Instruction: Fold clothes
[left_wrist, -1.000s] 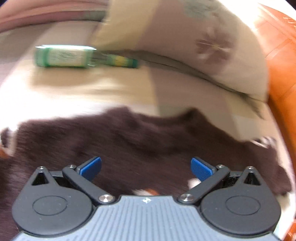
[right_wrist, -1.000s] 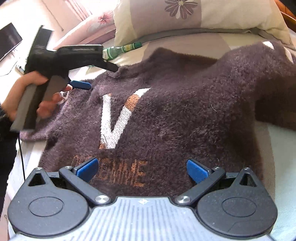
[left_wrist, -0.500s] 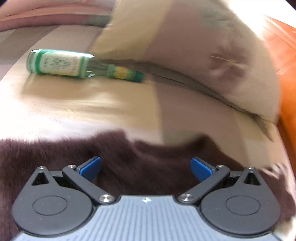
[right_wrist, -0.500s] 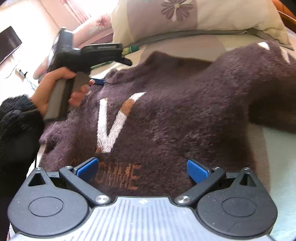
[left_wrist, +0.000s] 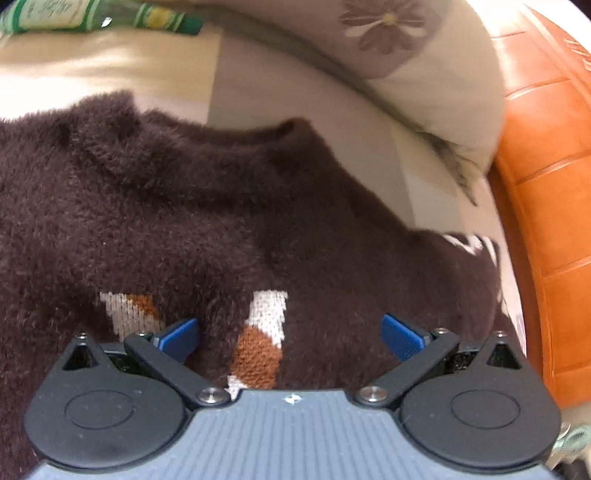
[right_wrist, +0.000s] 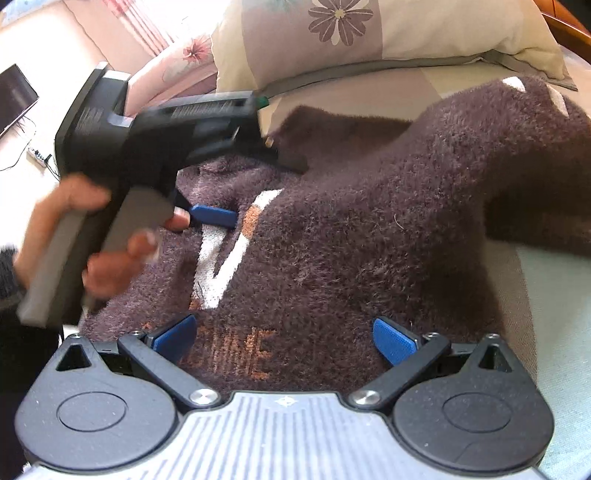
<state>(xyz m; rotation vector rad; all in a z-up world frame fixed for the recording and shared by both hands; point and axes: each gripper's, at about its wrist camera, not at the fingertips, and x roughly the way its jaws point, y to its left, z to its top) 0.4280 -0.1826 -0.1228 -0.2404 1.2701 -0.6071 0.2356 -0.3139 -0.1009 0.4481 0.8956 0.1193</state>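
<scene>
A bed (left_wrist: 288, 88) with a pale patchwork cover carries everything here, and an orange padded headboard (left_wrist: 546, 184) runs along its head edge. A flowered pillow (right_wrist: 369, 40) lies at that head end. The dark brown fuzzy sweater (right_wrist: 369, 229) is spread over the middle of the bed, its white and orange "V" facing up and its collar towards the pillow (one sleeve trails off towards the bed's side edge, with a white marking at its end).

The left claw (left_wrist: 290, 334) hangs low over the upper part of the "V", its blue fingers (left_wrist: 177, 338) wide apart with nothing between them; in the right wrist view a hand (right_wrist: 99, 240) holds its grey grip. The right claw (right_wrist: 284, 338) is spread wide as well, empty, over the orange lettering near the sweater's hem.

A green glass bottle (left_wrist: 92, 16) lies on its side near the pillow, apart from the sweater.
</scene>
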